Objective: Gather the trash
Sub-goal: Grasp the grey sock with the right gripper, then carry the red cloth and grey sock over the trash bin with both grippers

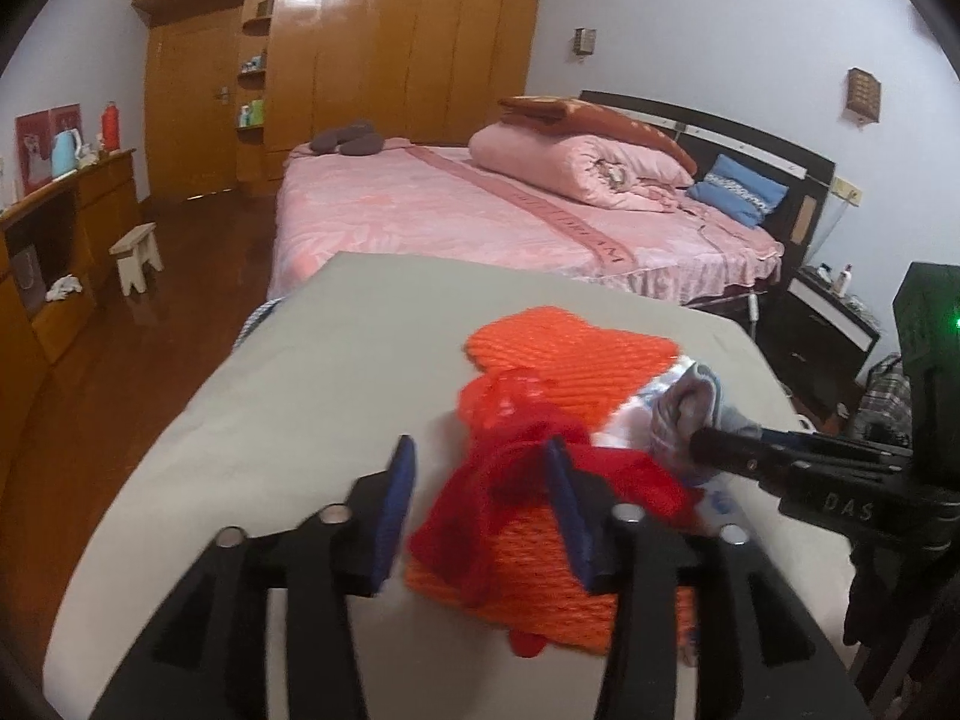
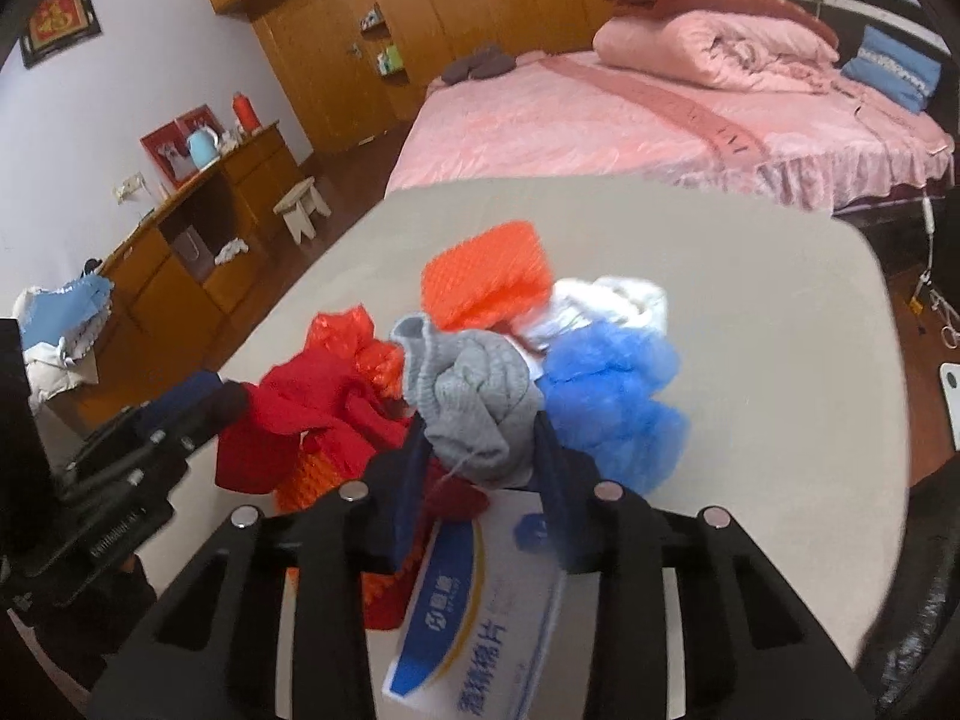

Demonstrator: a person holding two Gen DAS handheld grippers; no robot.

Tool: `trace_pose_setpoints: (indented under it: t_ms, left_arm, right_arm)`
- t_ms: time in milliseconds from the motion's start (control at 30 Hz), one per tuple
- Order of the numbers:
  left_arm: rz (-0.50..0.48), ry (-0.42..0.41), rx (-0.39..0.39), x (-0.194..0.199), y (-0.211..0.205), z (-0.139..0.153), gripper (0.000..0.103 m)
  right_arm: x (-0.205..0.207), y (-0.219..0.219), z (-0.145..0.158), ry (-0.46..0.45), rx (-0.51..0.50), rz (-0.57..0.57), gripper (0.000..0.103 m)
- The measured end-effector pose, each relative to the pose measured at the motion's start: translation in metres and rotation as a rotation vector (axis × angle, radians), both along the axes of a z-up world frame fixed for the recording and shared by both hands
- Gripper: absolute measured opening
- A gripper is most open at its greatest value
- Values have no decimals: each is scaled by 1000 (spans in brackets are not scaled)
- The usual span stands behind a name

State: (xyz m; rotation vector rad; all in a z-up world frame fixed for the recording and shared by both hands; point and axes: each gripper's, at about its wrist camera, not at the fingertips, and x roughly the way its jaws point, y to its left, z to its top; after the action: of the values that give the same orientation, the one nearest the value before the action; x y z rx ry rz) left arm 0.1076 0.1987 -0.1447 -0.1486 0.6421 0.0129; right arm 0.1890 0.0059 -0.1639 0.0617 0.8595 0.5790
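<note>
Nearest the right wrist camera, a white-and-blue box (image 2: 480, 606) lies under the right gripper (image 2: 480, 450), clenched on a balled grey sock (image 2: 474, 402) in the trash pile on the grey table (image 2: 780, 390), while the left gripper (image 1: 480, 468) gapes around red netting (image 1: 516, 480).

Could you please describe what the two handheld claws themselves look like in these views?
Both are alike. The left claw and right claw have black angular frames with triangular cut-outs, silver round bolt heads and dark blue pads lining the fingers. White letters mark each claw's side. No cables or sleeves show.
</note>
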Motion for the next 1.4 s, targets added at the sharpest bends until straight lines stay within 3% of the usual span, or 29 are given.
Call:
trace_pose_setpoints:
  t_ms: [67, 300, 333, 433, 467, 500, 667, 967, 1400]
  left_arm:
    - [-22, -8, 0, 0, -7, 0, 63]
    - [-51, 33, 25, 19, -30, -10, 67]
    - [-45, 46, 31, 21, -31, -12, 64]
    - [-49, 87, 16, 29, -31, -21, 21]
    - [-53, 93, 12, 30, -31, -23, 11]
    - [-60, 95, 12, 30, -33, -24, 9]
    - [-57, 29, 25, 15, -38, -7, 8]
    - [-84, -130, 4, -12, -49, 54, 8]
    - [-229, -190, -21, -19, -118, 90, 8]
  right_arm:
    - [-4, -7, 6, -7, 17, -11, 32]
    - [-19, -30, 20, -33, 24, -29, 32]
    - [-21, -32, 20, -34, 20, -32, 32]
    - [-24, -39, 21, -36, 13, -42, 33]
    - [-24, -40, 21, -35, 11, -44, 33]
    - [-25, -42, 21, -36, 6, -47, 33]
    - [-32, -47, 25, -58, -9, -50, 33]
    - [-46, -70, 49, -118, 16, -90, 33]
    - [-80, -133, 91, -204, 46, -203, 33]
